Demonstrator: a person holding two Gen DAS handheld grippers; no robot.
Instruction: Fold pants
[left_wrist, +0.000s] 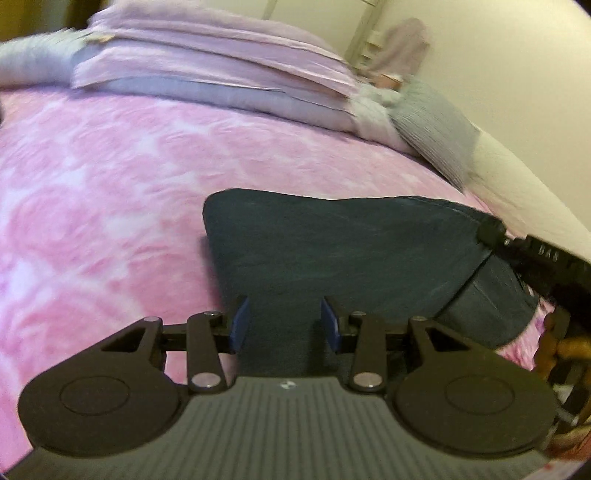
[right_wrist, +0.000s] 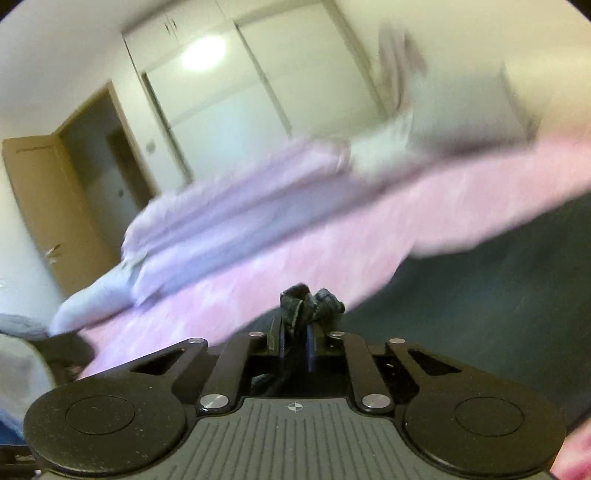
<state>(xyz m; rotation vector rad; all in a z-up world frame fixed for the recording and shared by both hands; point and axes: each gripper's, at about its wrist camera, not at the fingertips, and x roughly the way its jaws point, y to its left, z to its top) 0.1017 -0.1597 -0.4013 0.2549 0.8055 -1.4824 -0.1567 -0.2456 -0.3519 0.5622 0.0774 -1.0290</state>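
Note:
Dark blue pants lie folded on a pink patterned bedspread. In the left wrist view my left gripper hovers over their near edge. Its blue pads stand apart, with dark cloth showing between them but not pinched. My right gripper reaches in from the right edge of that view, touching the pants' far right corner. In the right wrist view, which is blurred, my right gripper is shut on a bunched wad of the pants' cloth. The rest of the pants spreads to the right.
Stacked lilac bedding lies across the back of the bed, with a grey ribbed pillow against the white wall. A wooden door and pale wardrobe doors stand beyond the bed. Part of a hand shows at the right edge.

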